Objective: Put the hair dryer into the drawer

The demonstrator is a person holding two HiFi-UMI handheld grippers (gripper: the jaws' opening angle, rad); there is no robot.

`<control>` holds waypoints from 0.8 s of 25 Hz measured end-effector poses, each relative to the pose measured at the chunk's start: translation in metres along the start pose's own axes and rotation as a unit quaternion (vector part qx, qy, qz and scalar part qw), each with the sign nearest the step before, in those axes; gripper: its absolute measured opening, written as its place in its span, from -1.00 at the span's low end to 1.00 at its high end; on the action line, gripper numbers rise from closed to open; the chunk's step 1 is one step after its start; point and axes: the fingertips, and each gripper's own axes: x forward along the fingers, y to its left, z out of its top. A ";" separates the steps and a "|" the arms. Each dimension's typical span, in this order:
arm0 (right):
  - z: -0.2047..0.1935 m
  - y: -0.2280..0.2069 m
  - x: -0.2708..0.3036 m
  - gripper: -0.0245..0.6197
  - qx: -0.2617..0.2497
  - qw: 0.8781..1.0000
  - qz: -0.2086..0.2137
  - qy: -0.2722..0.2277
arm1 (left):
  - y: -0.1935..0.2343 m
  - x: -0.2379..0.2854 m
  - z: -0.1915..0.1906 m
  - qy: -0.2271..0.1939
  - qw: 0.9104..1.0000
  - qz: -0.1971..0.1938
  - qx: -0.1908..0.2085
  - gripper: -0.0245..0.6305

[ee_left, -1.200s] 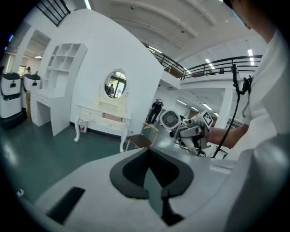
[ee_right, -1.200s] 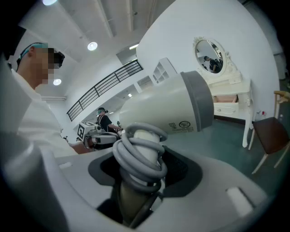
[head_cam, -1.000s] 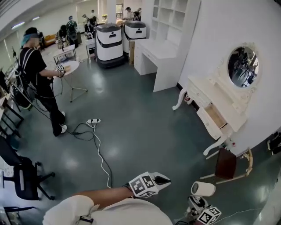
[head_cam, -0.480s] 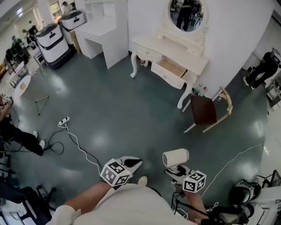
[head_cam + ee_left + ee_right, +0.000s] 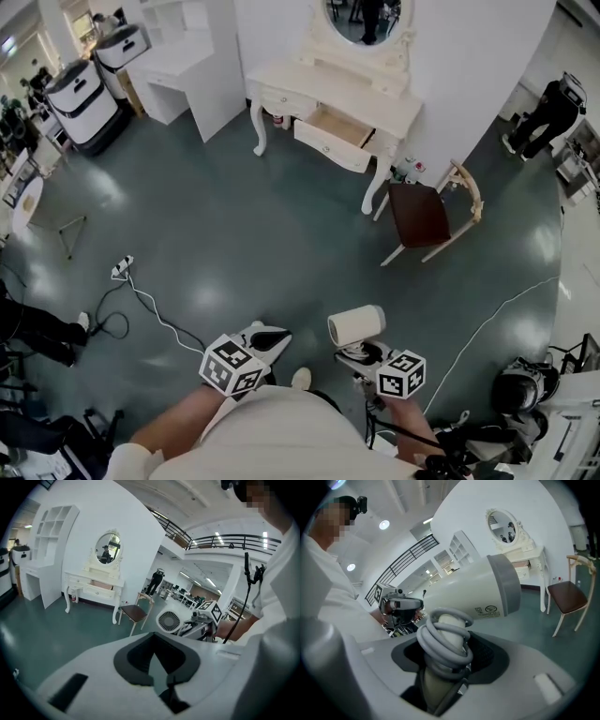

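A white hair dryer with a grey collar stands upright in my right gripper, barrel lying level. In the right gripper view the jaws are shut on the handle, which has the grey cord coiled round it, and the barrel points toward the dressing table. That white dressing table stands across the floor with one drawer pulled open. My left gripper hangs beside the dryer, shut and holding nothing; its own view shows the dryer's rear grille to its right.
A brown-seated chair stands right of the dressing table. A power strip with a white cable lies on the green floor at left, and another thin cable at right. A white desk and wheeled machines stand at back left.
The head view has swung from the open room onto the dressing table, which now sits nearer and top centre. Both grippers stay in front of the person, the dryer still held.
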 end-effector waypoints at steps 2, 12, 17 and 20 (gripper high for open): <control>0.011 -0.010 0.008 -0.19 0.001 1.000 -0.006 0.000 | 0.019 0.004 0.005 0.002 1.000 0.003 0.004 -0.94; 0.111 -0.044 0.084 -0.19 -0.005 0.999 -0.040 0.009 | 0.137 0.011 0.089 -0.032 0.999 -0.018 0.032 -0.94; 0.169 -0.057 0.132 -0.19 -0.007 0.999 -0.050 -0.001 | 0.200 -0.004 0.126 -0.039 0.998 -0.029 0.039 -0.94; 0.194 -0.060 0.161 -0.19 -0.013 0.999 -0.049 -0.005 | 0.235 -0.014 0.133 -0.041 0.998 -0.038 0.022 -0.94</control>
